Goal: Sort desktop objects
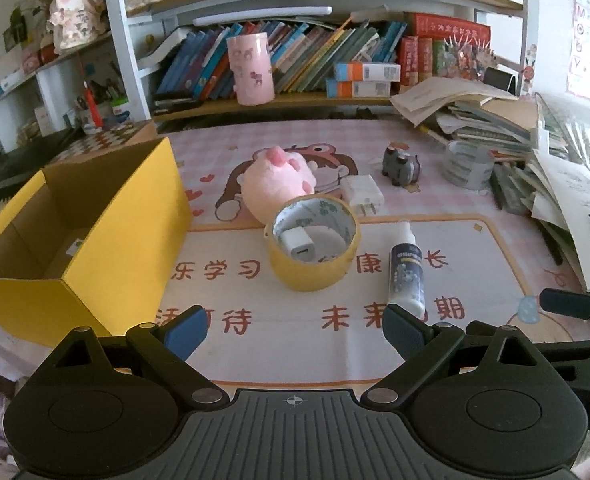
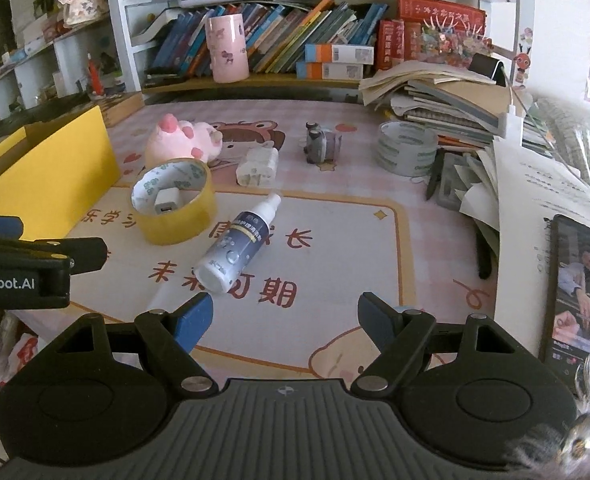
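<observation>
A: What does the desk carry, largest first?

B: A yellow box, open-topped, at the left edge. Past it a pink plush lies mid-desk, touching a yellow tape roll that rings a small white charger.

A: And the smaller items?

B: A clear tape roll sits by the book pile at the right edge. A spray bottle lies on its side just right of the yellow roll. A white plug and a grey figurine lie toward the back edge.

A: The grippers?

B: Left gripper and right gripper both stand over the near edge, fingers wide, holding nothing.
</observation>
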Tool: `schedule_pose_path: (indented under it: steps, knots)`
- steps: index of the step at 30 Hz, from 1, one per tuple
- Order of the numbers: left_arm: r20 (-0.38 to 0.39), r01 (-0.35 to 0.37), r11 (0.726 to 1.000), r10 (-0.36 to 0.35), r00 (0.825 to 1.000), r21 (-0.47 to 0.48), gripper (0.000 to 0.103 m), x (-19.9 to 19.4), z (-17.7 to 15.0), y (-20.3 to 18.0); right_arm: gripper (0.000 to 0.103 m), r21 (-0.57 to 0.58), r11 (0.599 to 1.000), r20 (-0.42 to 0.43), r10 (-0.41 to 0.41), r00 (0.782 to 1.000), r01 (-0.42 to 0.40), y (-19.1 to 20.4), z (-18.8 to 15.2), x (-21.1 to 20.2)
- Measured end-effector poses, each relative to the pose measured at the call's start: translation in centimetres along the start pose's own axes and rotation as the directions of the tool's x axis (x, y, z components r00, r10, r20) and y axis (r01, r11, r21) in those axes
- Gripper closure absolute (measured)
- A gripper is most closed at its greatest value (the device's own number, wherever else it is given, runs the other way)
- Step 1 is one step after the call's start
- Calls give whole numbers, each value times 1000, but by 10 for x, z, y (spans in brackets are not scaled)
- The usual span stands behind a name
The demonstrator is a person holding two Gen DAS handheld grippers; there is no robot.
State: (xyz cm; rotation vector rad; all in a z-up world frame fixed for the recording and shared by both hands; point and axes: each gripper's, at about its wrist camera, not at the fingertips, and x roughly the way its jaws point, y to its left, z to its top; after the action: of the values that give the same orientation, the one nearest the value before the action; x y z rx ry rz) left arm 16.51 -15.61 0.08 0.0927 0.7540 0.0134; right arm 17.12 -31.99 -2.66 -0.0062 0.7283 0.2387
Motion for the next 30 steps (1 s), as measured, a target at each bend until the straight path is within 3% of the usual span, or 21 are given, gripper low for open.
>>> schedule_pose_path:
  steps: [30]
  knots:
    - [-17, -47, 999, 47, 999, 0, 7, 26, 20, 0, 25, 18, 999, -38, 52, 998, -51, -5, 22, 42]
